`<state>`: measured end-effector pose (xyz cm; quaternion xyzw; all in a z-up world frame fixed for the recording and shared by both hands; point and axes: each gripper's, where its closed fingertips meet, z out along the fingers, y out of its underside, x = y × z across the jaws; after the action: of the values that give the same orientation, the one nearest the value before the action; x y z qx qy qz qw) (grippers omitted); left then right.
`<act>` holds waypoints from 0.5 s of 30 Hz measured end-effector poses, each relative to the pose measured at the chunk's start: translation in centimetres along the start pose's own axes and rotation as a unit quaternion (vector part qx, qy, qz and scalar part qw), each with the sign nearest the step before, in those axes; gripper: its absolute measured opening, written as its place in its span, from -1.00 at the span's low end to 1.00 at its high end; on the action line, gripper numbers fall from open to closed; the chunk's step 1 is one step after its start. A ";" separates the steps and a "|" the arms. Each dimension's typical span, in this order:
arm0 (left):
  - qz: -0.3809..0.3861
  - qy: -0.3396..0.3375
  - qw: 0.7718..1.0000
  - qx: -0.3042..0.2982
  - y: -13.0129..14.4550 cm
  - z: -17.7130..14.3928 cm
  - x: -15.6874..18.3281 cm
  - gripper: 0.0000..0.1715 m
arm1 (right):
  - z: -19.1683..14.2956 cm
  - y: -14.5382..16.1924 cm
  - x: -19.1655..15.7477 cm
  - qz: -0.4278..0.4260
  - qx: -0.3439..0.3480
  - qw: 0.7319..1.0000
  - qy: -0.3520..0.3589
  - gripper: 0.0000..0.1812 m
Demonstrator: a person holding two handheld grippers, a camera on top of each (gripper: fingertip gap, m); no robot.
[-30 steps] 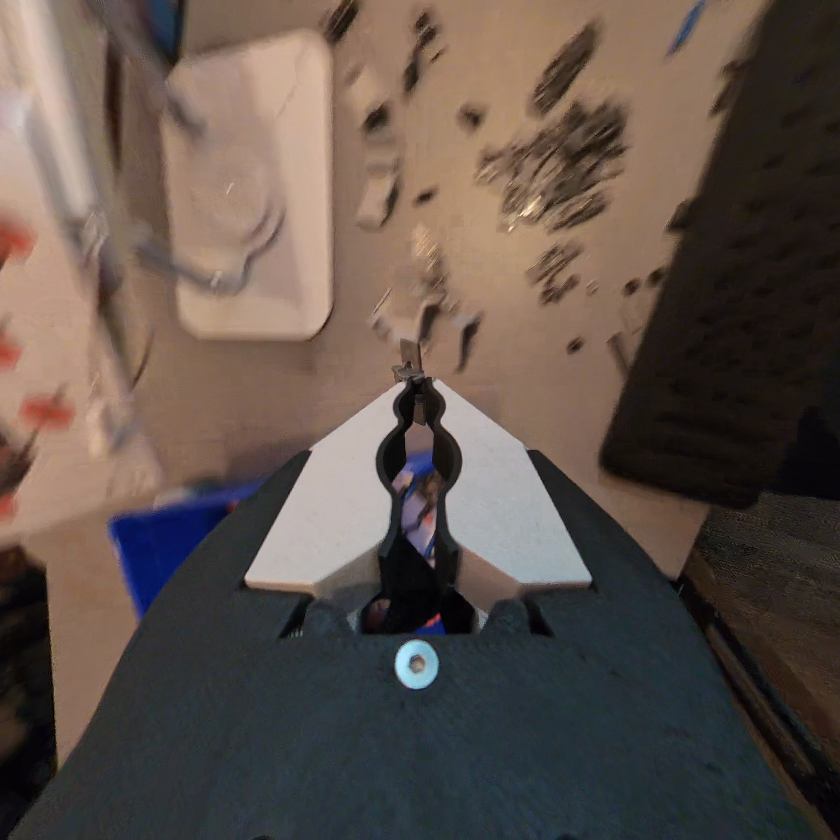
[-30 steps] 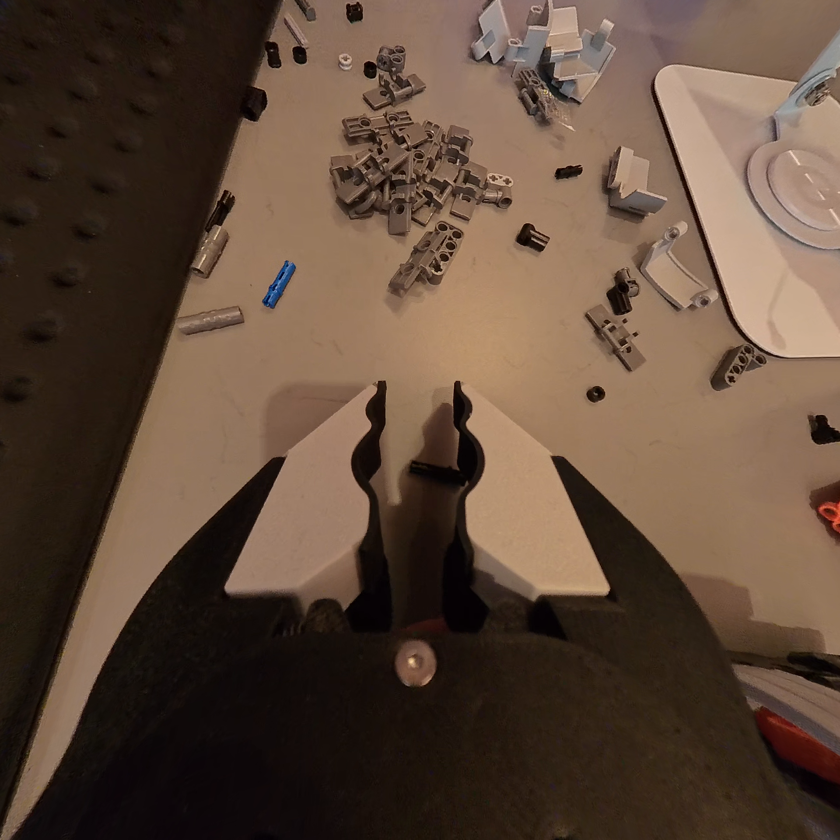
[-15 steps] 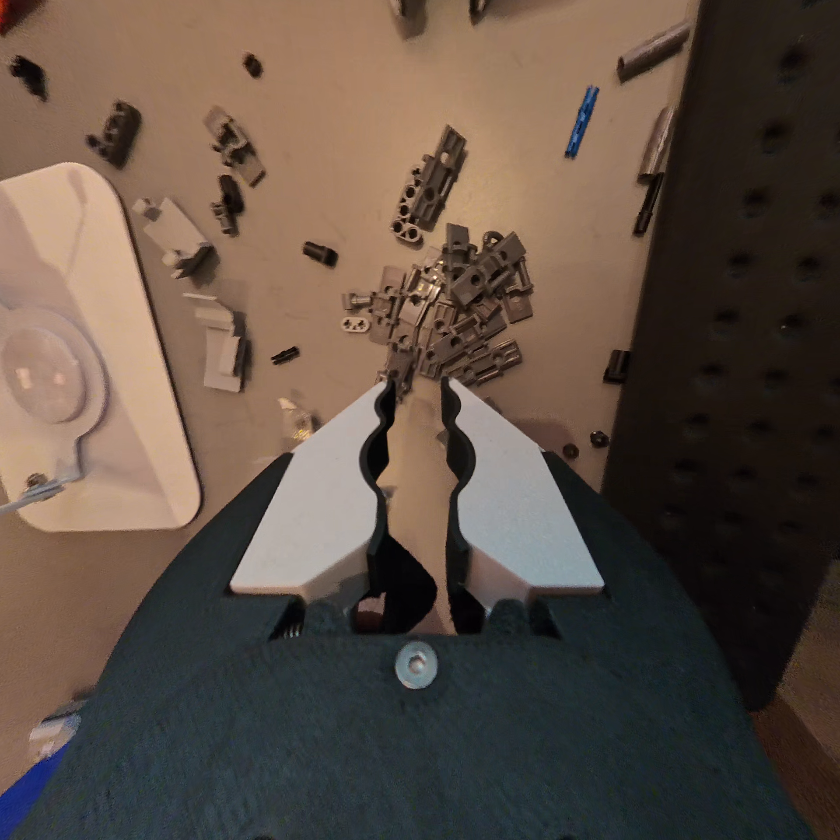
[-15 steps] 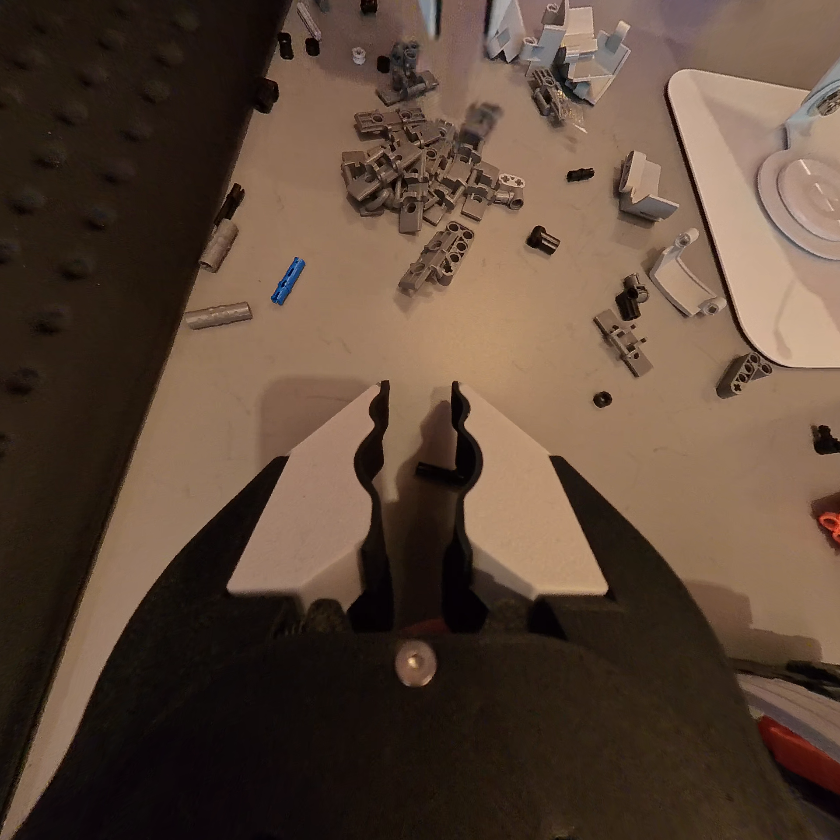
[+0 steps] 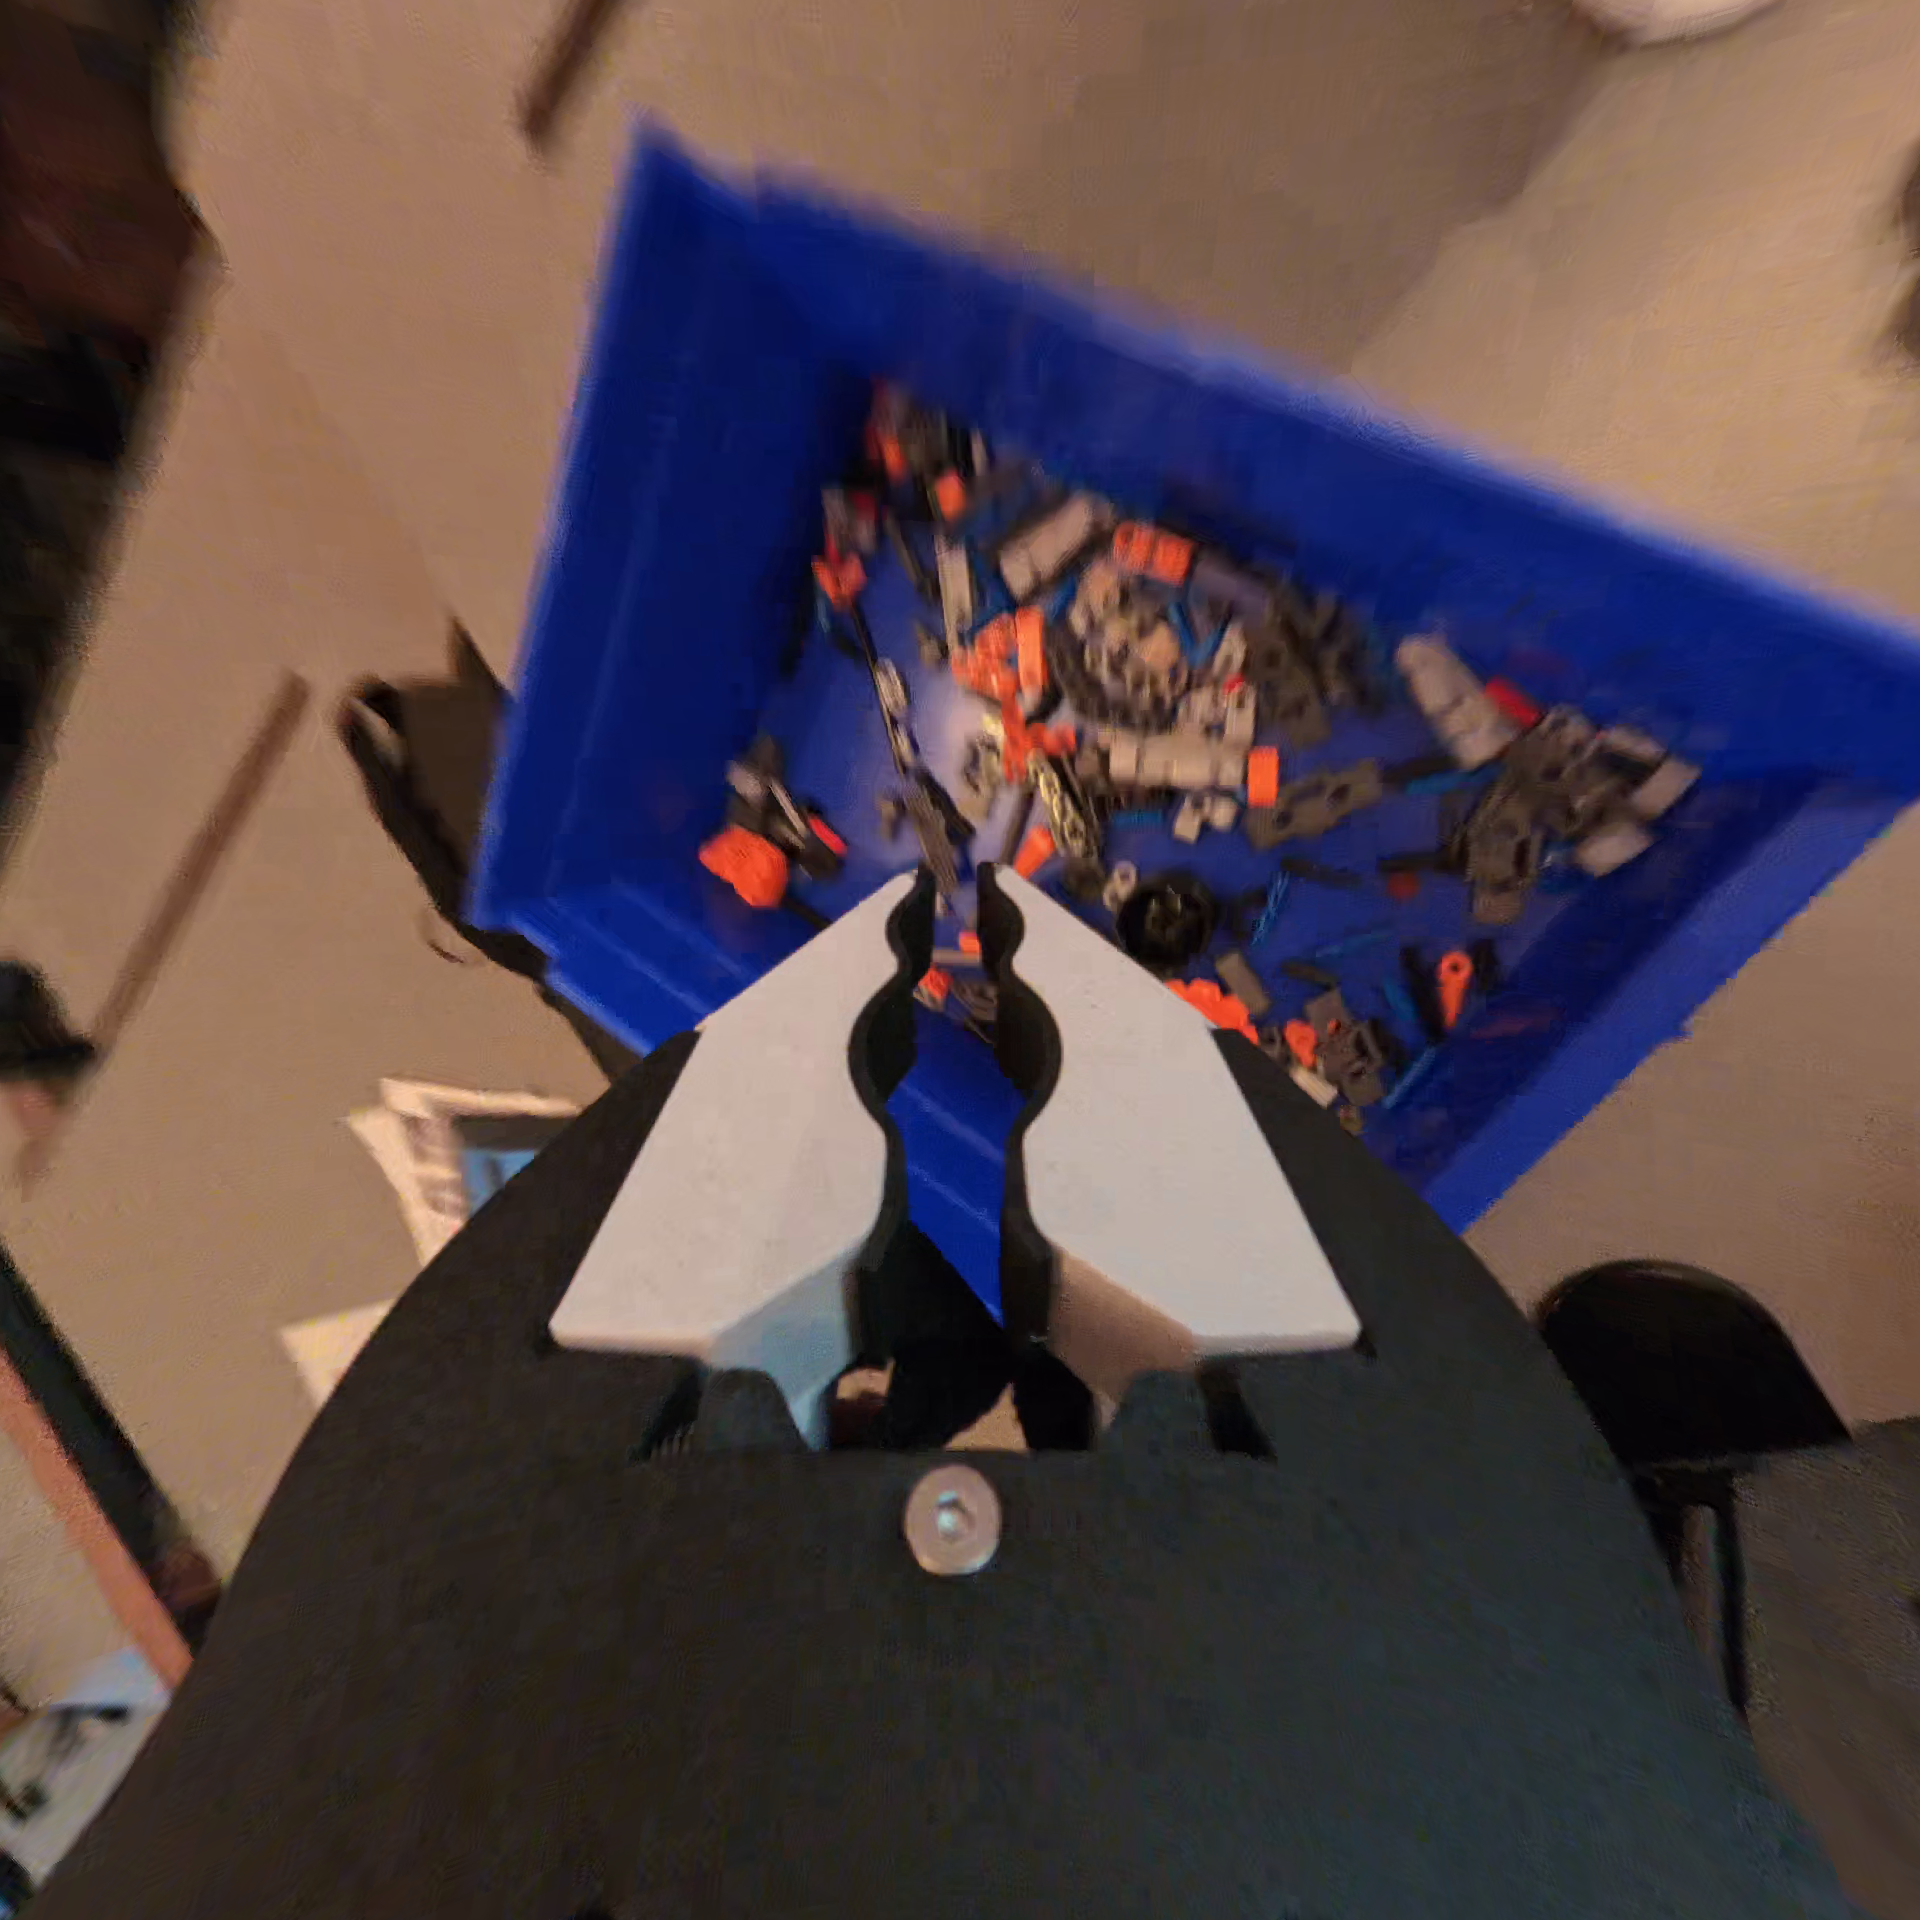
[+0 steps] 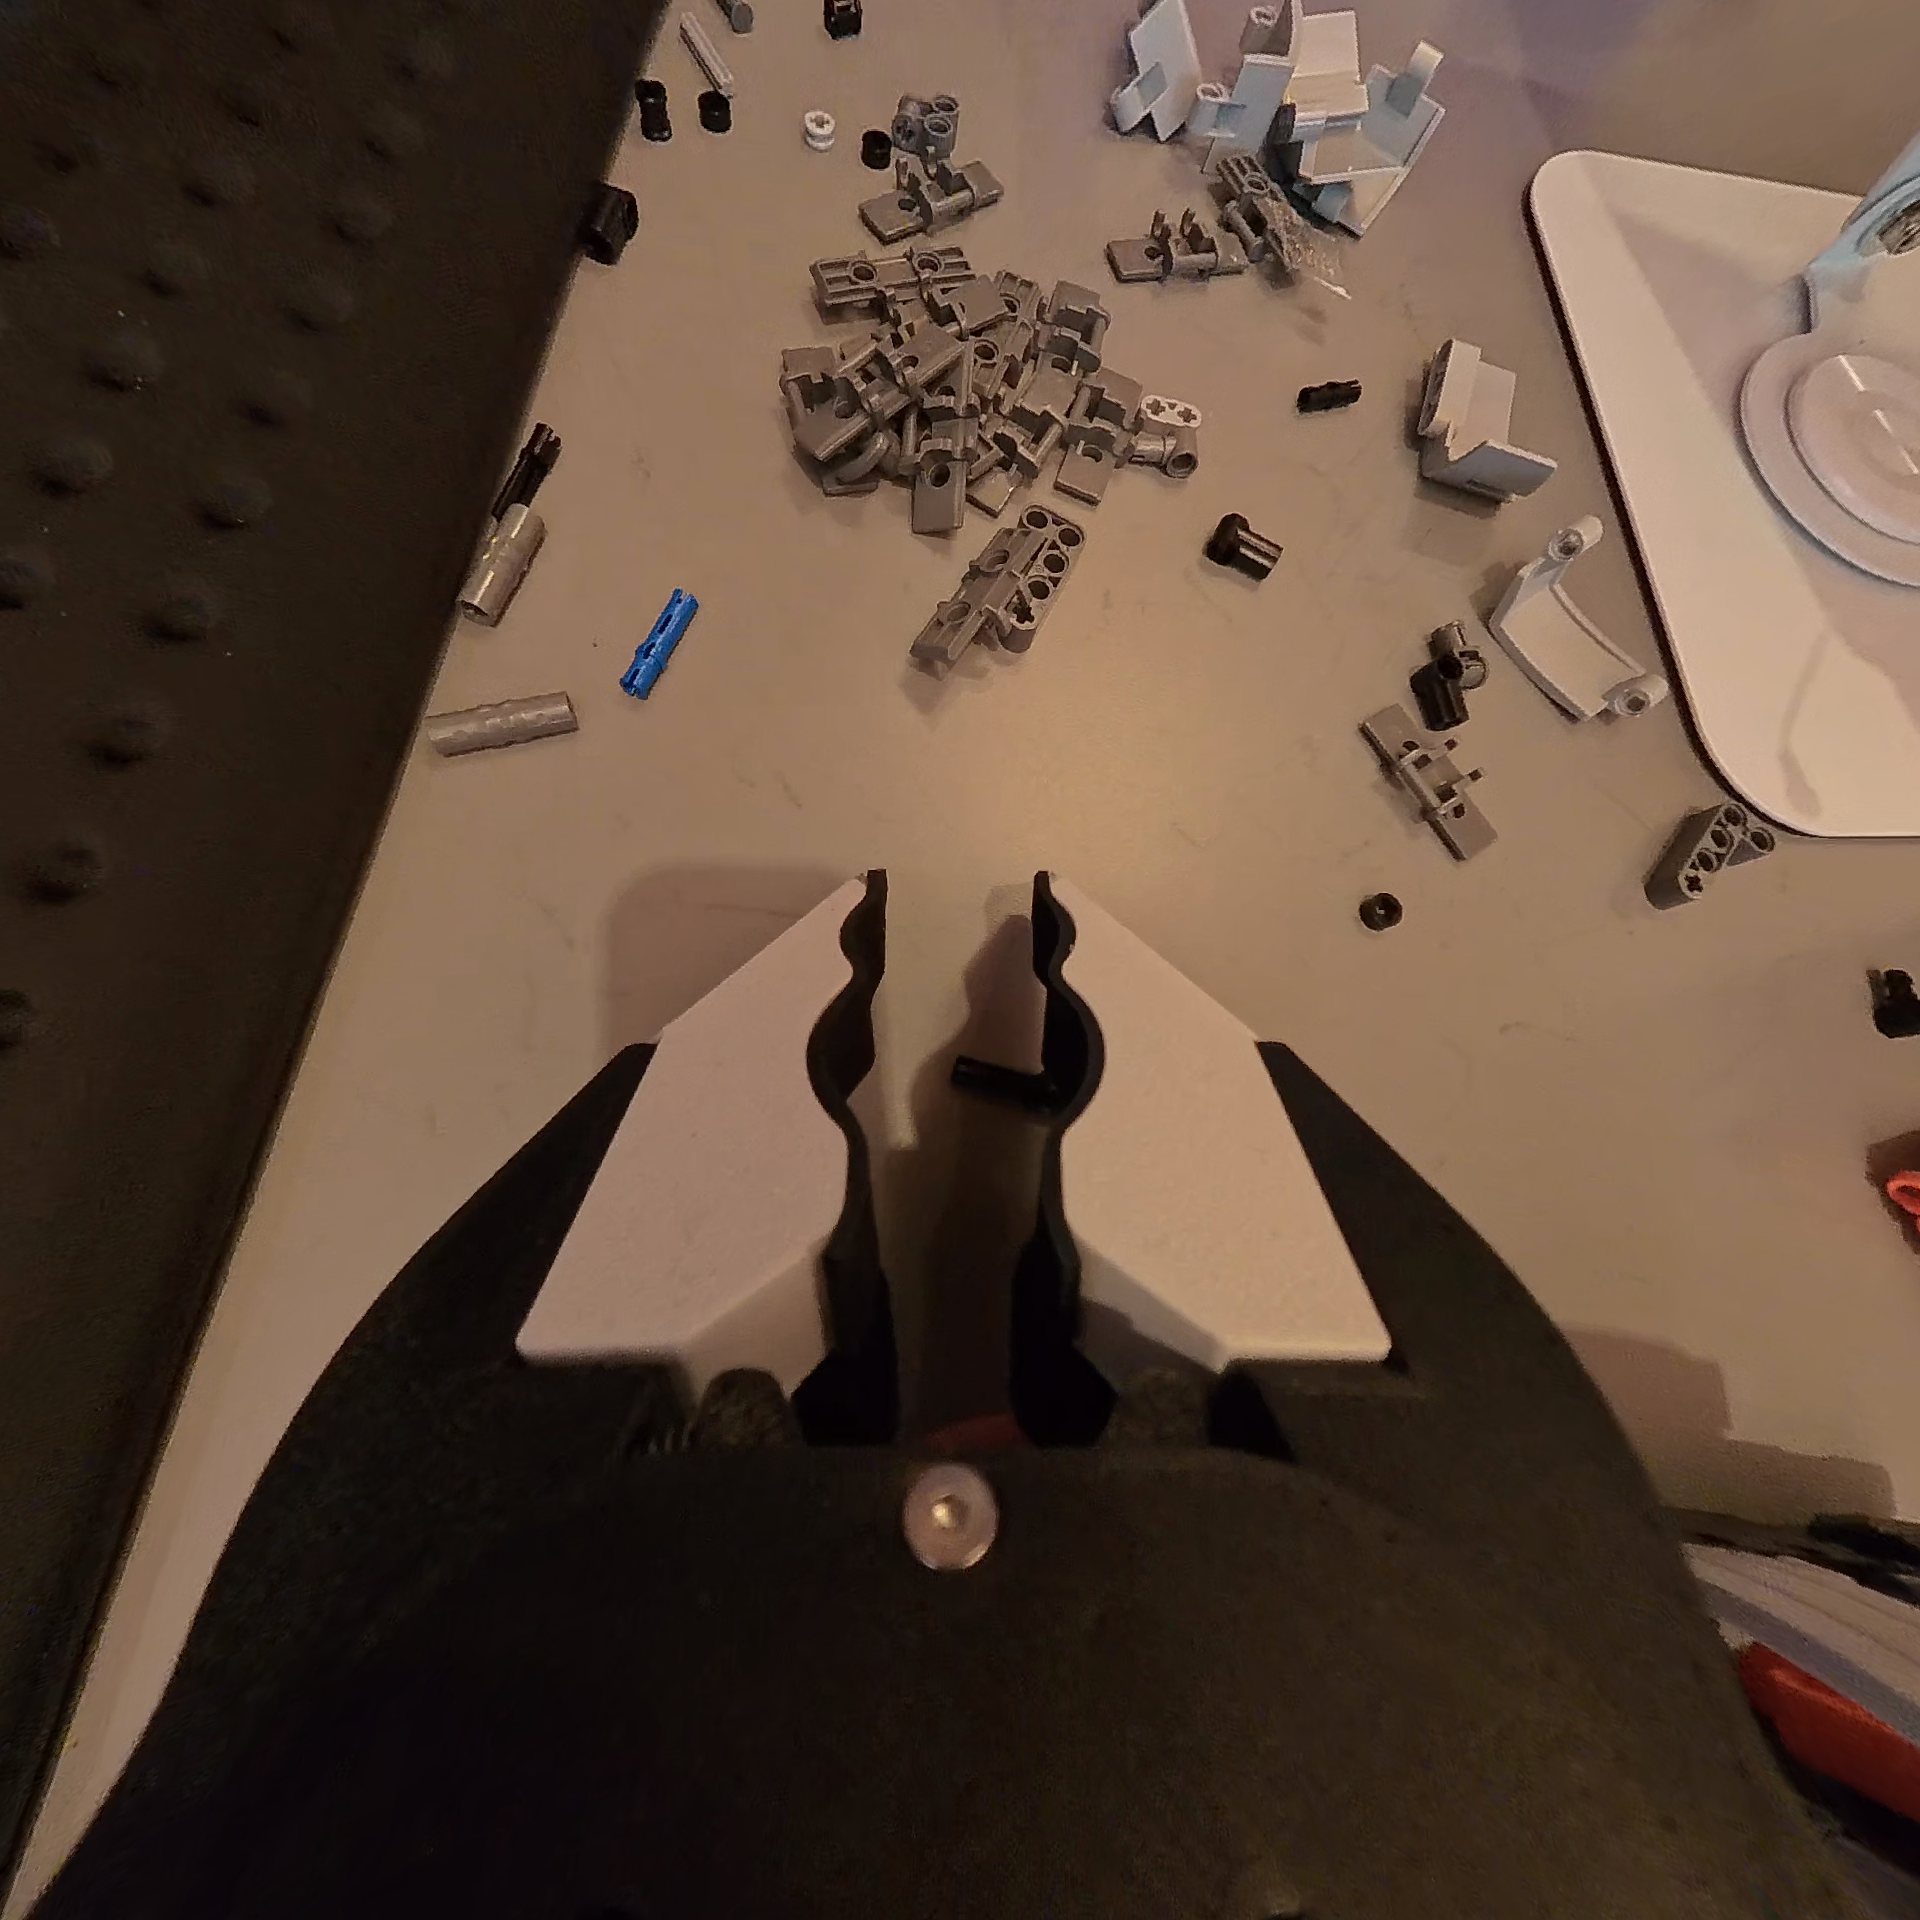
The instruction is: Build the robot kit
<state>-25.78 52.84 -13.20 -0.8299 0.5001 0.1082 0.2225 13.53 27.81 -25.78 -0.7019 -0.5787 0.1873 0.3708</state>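
Observation:
In the blurred left wrist view, my left gripper (image 5: 950, 885) hangs above a blue bin (image 5: 1195, 436) that holds several orange, grey and black small building parts (image 5: 1143, 717). Its jaws stand a narrow gap apart and I see nothing clearly held between them. In the right wrist view, my right gripper (image 6: 961, 883) is open, low over the beige table (image 6: 1039, 748). A small black pin (image 6: 997, 1075) sits between its fingers, touching the inner edge of the right finger. I cannot tell whether the pin rests on the table. A pile of grey parts (image 6: 966, 395) lies ahead.
A black studded mat (image 6: 208, 416) covers the left side. A white tray (image 6: 1662, 436) stands at the right. A blue pin (image 6: 658, 644), grey tubes (image 6: 504, 722), light-grey panels (image 6: 1299, 114) and loose black bits lie around. Papers (image 5: 457, 1153) lie beside the bin. Some 50 centimeters of space lies between my two pairs of fingers.
My left gripper has swung from above the grey pile to over the blue bin, and its jaws have narrowed. The right gripper has hardly moved and stays open with the pin between its fingers.

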 end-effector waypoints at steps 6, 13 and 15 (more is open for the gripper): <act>-0.032 0.042 0.994 -0.095 4.3 8.2 -0.8 -0.81 | 0.0 0.0 0.1 0.003 0.000 1.000 0.001 -0.70; -0.036 0.085 0.985 -0.146 4.8 12.4 0.0 -0.77 | 0.0 0.1 0.1 0.004 0.000 1.000 0.000 -0.71; -0.015 0.065 0.984 -0.163 5.3 12.9 -0.7 -0.82 | 0.0 0.1 0.1 0.004 0.001 1.000 -0.001 -0.71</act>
<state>-30.20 57.40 -25.59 -0.8678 0.4766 0.1305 0.0526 13.62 27.85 -25.79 -0.7036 -0.5763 0.1893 0.3702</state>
